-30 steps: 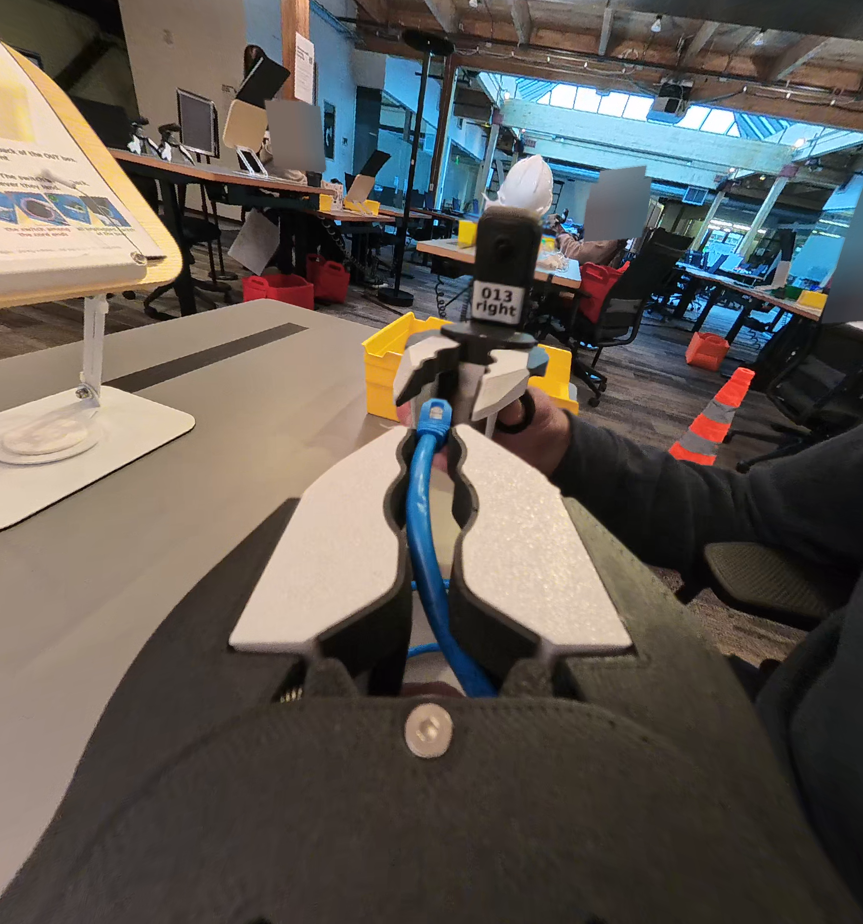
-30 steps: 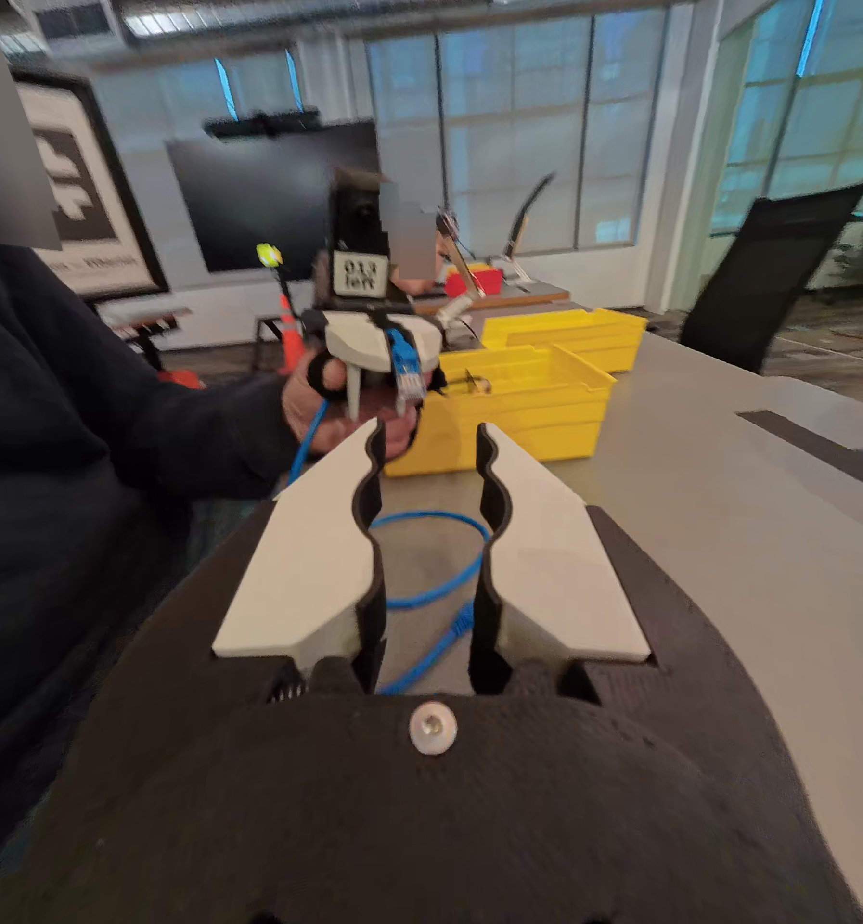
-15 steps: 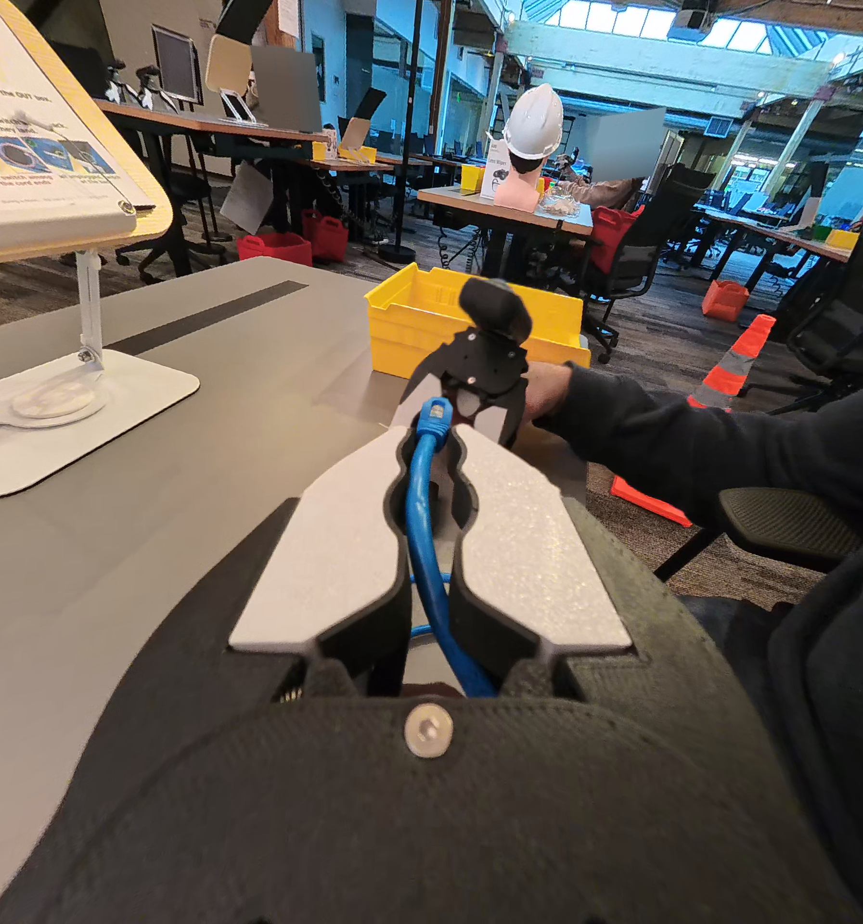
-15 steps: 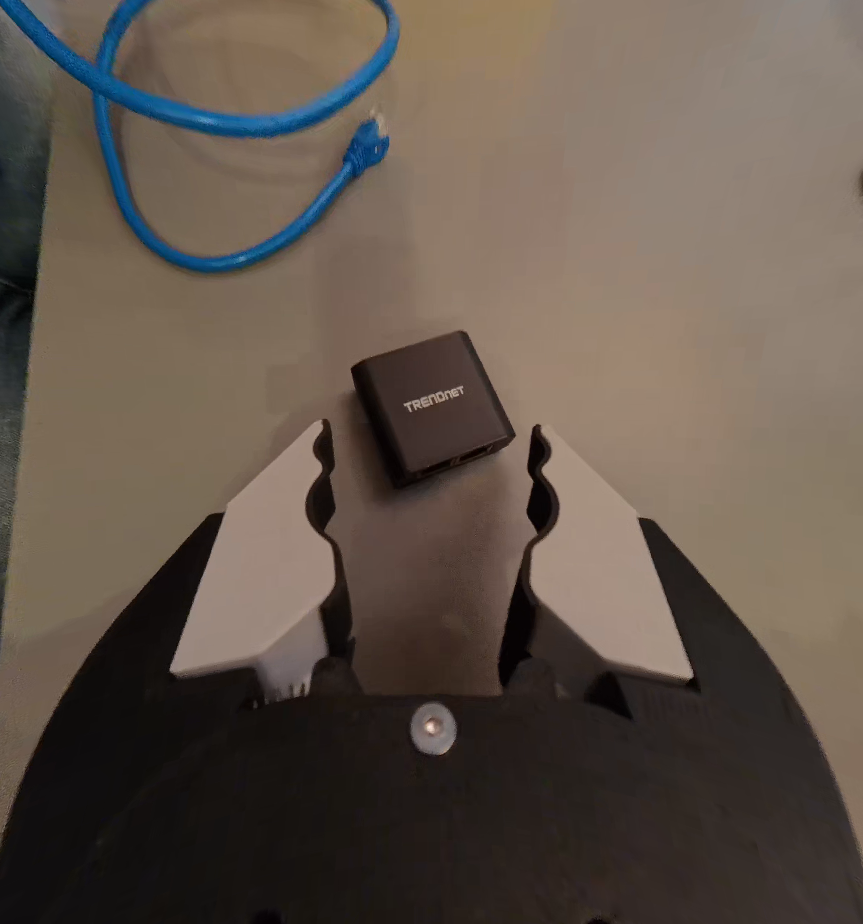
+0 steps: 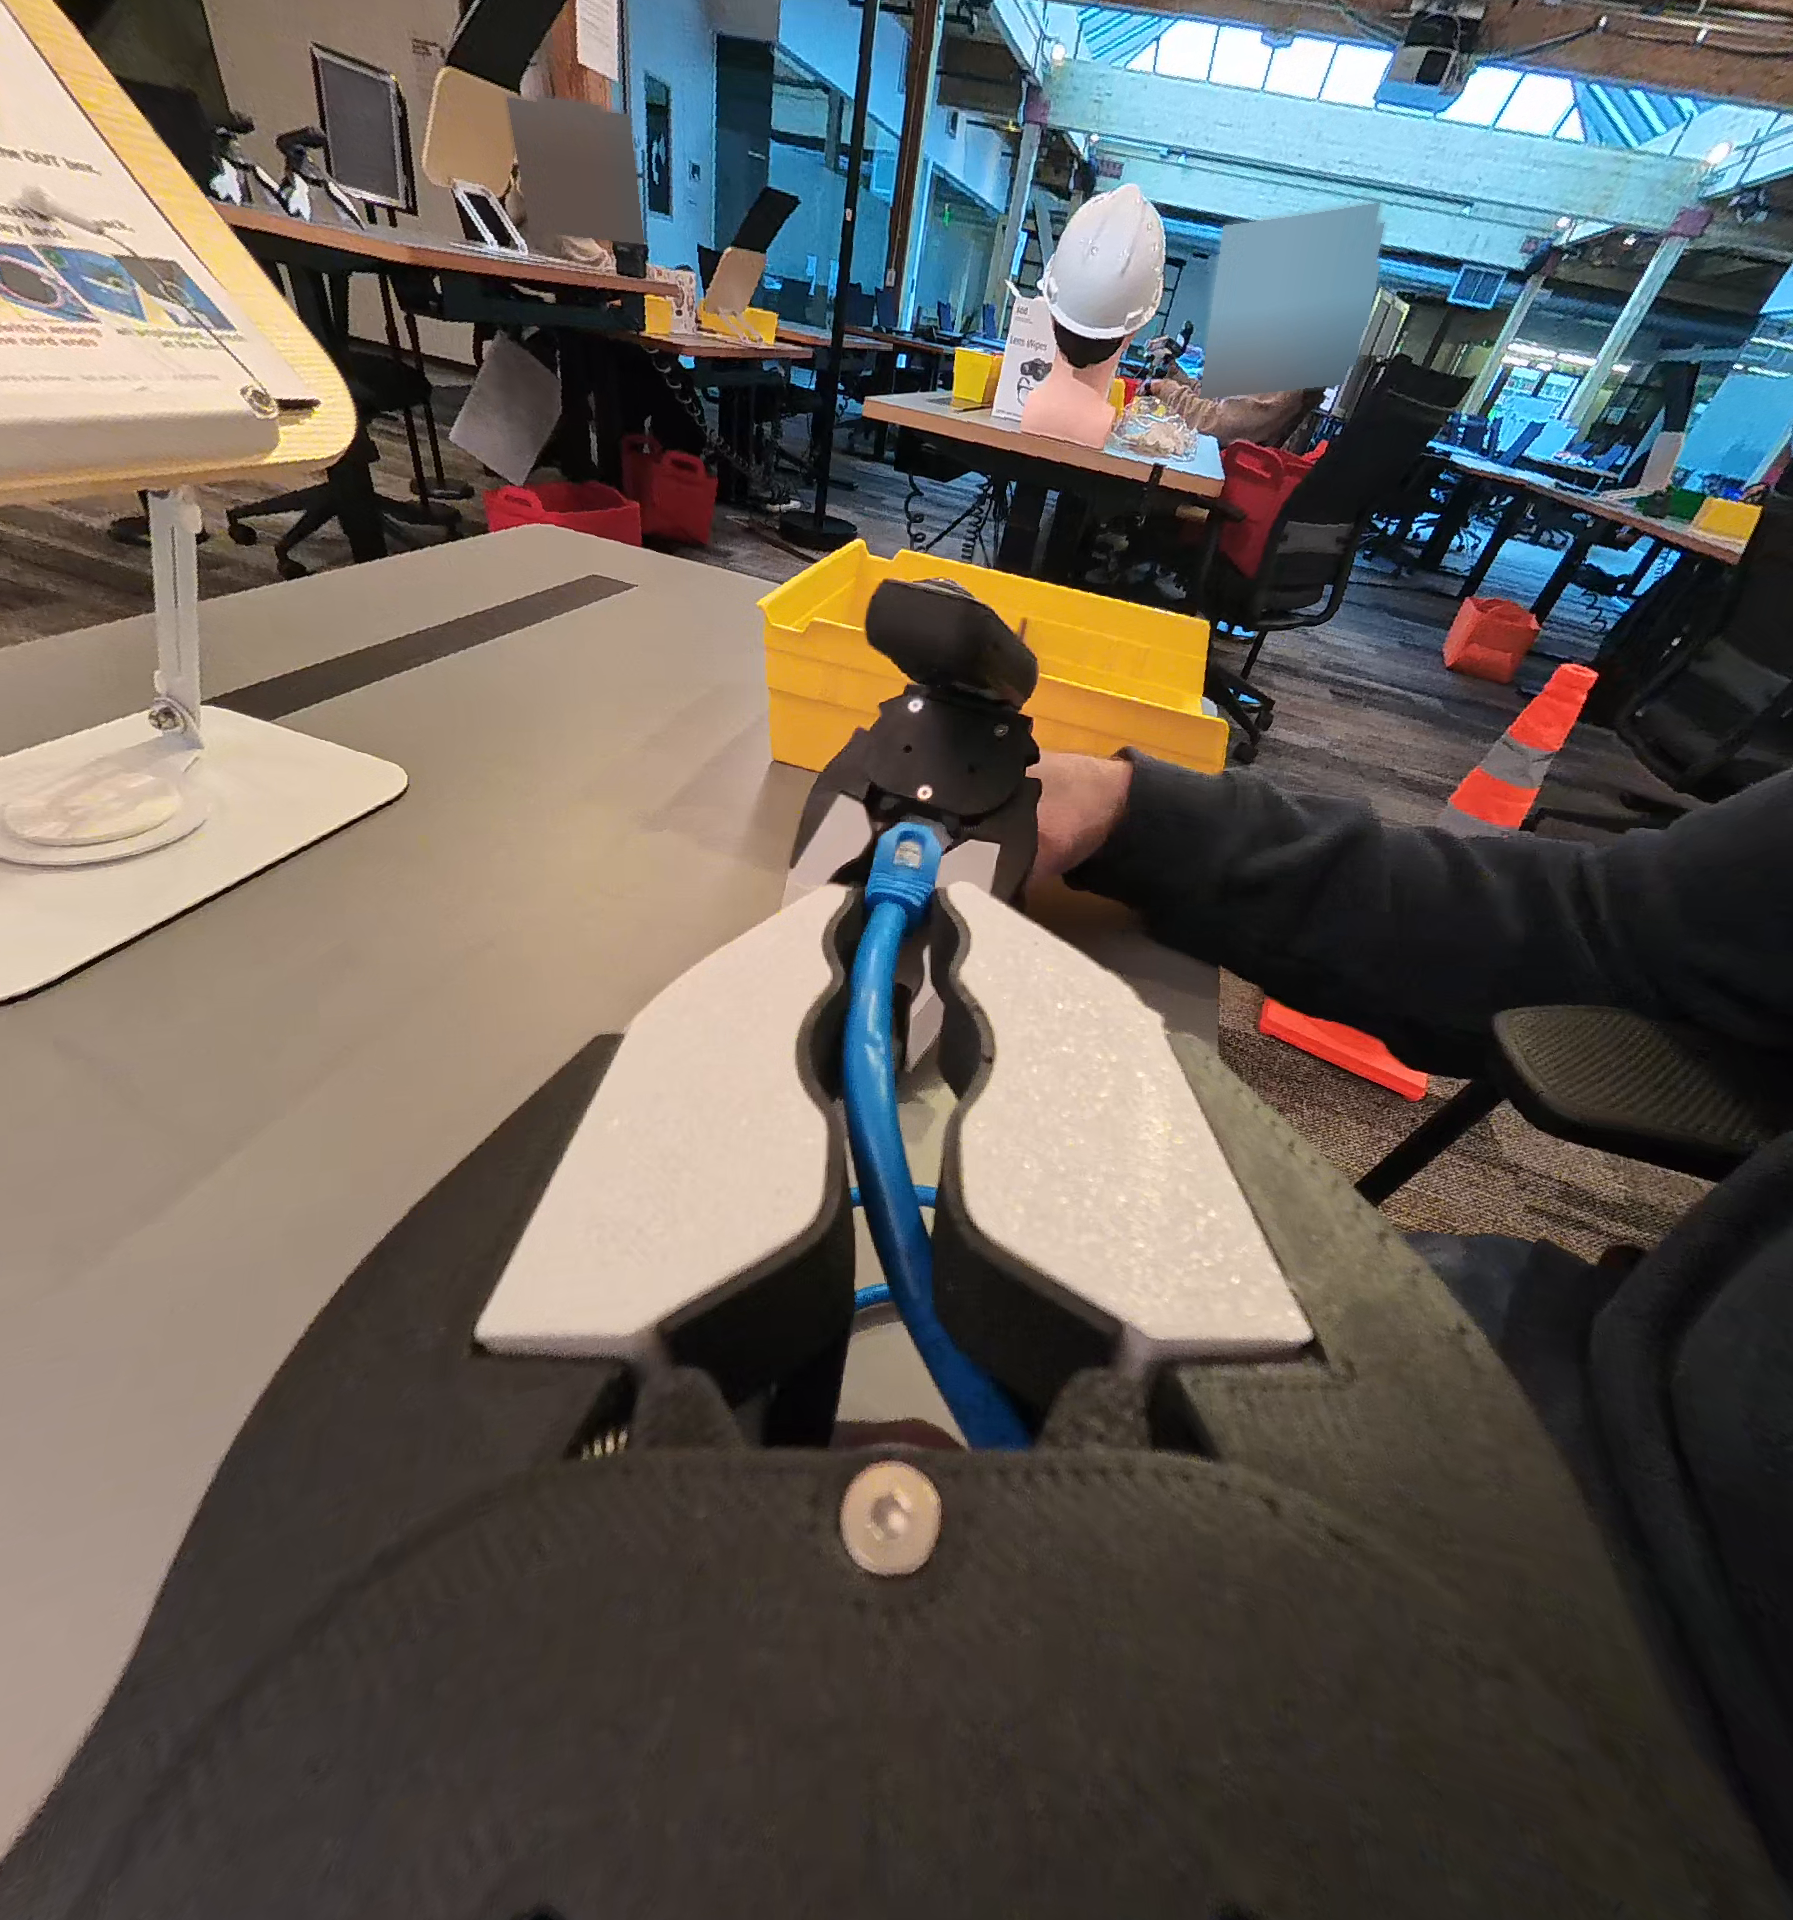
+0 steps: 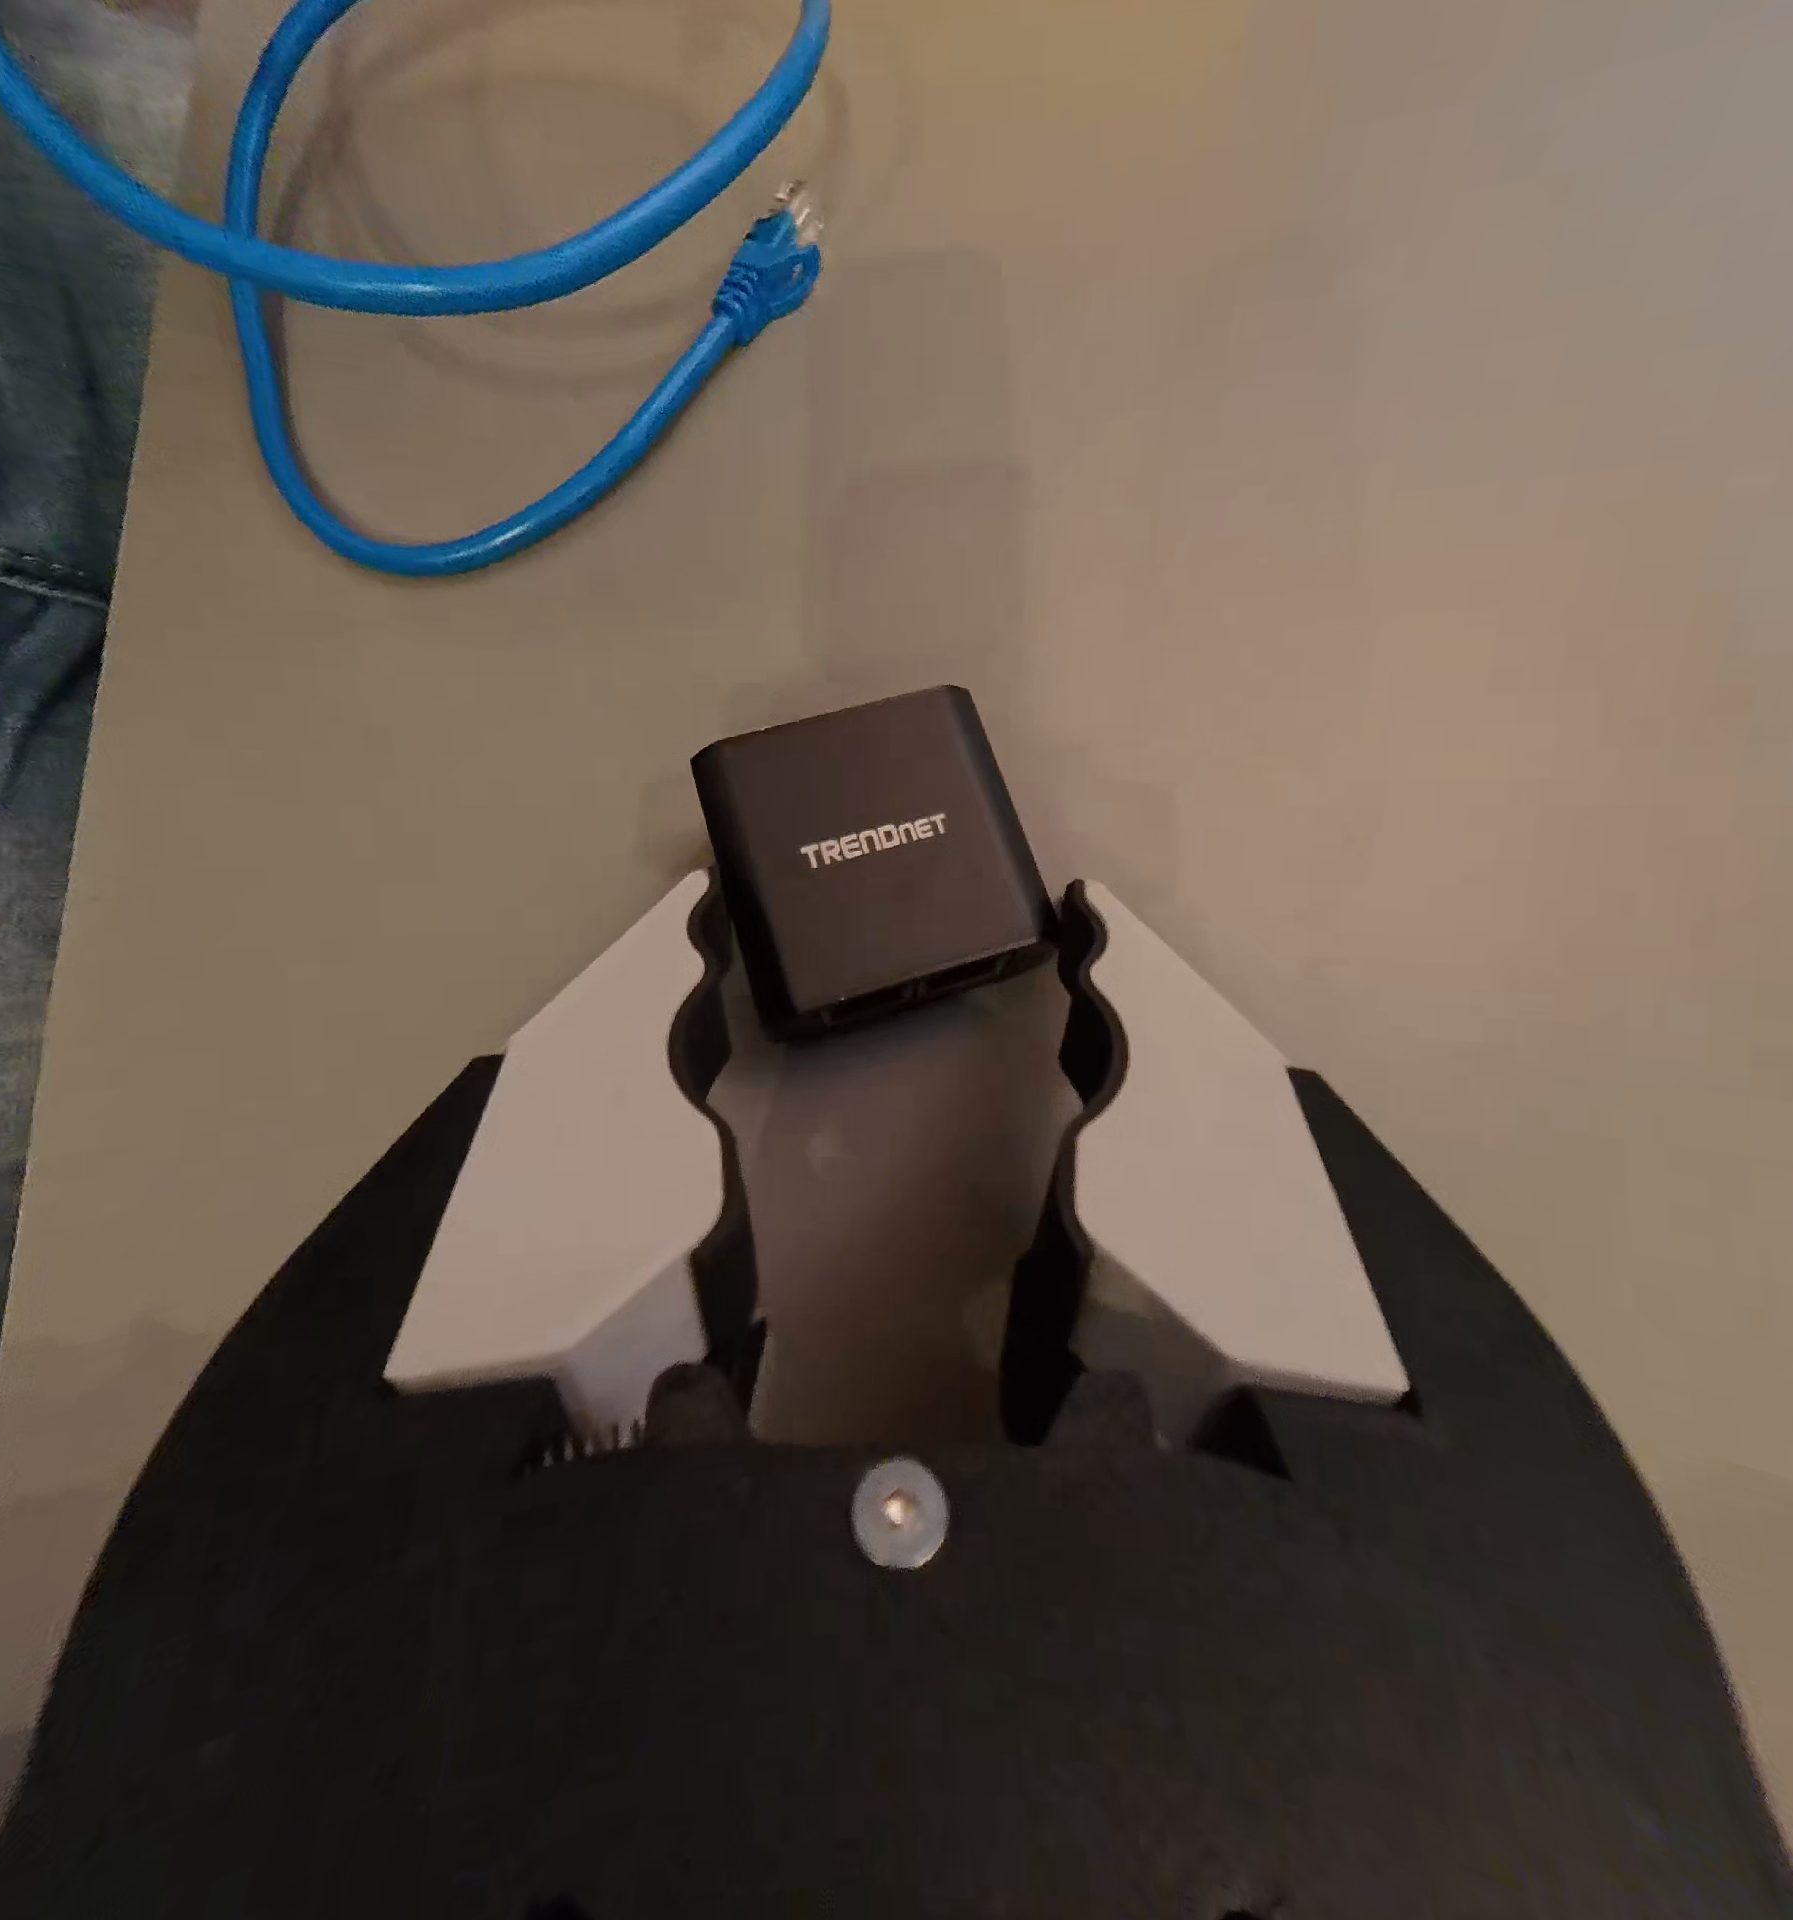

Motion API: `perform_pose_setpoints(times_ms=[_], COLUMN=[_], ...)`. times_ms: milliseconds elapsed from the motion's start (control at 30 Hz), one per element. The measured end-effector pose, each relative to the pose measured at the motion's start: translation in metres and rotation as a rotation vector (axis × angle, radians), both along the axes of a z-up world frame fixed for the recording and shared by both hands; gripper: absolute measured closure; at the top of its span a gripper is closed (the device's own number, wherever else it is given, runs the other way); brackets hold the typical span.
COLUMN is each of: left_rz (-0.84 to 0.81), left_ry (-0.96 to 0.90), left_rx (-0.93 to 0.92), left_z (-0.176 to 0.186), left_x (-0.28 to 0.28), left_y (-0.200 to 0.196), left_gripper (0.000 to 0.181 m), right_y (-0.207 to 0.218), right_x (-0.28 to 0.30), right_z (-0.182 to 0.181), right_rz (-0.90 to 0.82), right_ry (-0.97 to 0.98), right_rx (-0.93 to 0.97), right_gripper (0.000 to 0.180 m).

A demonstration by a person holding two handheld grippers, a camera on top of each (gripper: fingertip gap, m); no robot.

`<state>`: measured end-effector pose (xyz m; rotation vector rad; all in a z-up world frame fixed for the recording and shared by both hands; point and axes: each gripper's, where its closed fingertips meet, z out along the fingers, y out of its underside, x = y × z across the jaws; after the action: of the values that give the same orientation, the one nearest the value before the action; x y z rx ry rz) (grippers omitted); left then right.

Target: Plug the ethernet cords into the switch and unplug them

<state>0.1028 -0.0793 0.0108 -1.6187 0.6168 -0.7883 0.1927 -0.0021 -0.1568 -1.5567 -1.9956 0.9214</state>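
My left gripper [image 5: 897, 914] is shut on a blue ethernet cord [image 5: 876, 1091]. The cord's plug [image 5: 904, 857] sticks out past the fingertips and is held above the grey table [image 5: 352, 1039]. My right gripper [image 6: 887, 909] points down at the table and is open. Its fingertips flank the near end of a small black switch [image 6: 871, 831] that lies on the table with its two ports facing me. The rest of the cord lies looped [image 6: 435, 281] at the table's left edge, its free plug [image 6: 780, 255] beyond the switch. The right gripper also shows in the left wrist view [image 5: 928, 790].
A yellow bin [image 5: 985, 665] stands on the table behind the right gripper. A white stand [image 5: 154, 810] carrying a printed sheet [image 5: 92, 260] is at the left. The person's dark sleeve [image 5: 1391, 914] reaches in from the right. A chair and an orange cone stand off the table's right edge. About 20 cm separates my left fingertips from my right.
My right gripper tipped down from facing the left gripper, opened wide over the switch, then moved forward and narrowed around its near end. The left gripper kept its hold on the cord.
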Motion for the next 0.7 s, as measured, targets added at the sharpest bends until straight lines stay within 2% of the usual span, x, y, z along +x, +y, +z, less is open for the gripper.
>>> perform_pose_setpoints(times_ms=[67,133,267,467,600,700], left_rz=[-0.001,-0.003,-0.018,-0.033,-0.029,-0.027], left_ry=[-0.003,-0.002,-0.002,0.003,0.003,0.008], left_rx=[-0.006,-0.014,-0.021,-0.023,-0.027,-0.032], left_z=[-0.003,-0.006,-0.009,-0.010,-0.011,-0.013], left_x=[-0.001,0.000,0.003,0.007,0.006,0.007], left_y=[0.000,0.001,0.001,0.000,0.002,0.003], left_gripper=[0.169,0.169,0.169,0.169,0.169,0.169], right_y=[-0.001,-0.009,-0.009,-0.008,-0.010,-0.011], right_x=[-0.001,0.001,0.007,0.002,0.001,-0.003], right_z=[-0.002,-0.003,-0.002,-0.003,0.000,0.020], right_rz=[-0.029,-0.004,0.069,0.171,0.161,0.119], right_ry=[-0.010,-0.022,-0.022,0.012,0.023,0.126], right_rx=[0.037,0.074,0.108,0.050,0.014,-0.063], right_gripper=[0.116,0.108,0.105,0.120,0.120,0.121])
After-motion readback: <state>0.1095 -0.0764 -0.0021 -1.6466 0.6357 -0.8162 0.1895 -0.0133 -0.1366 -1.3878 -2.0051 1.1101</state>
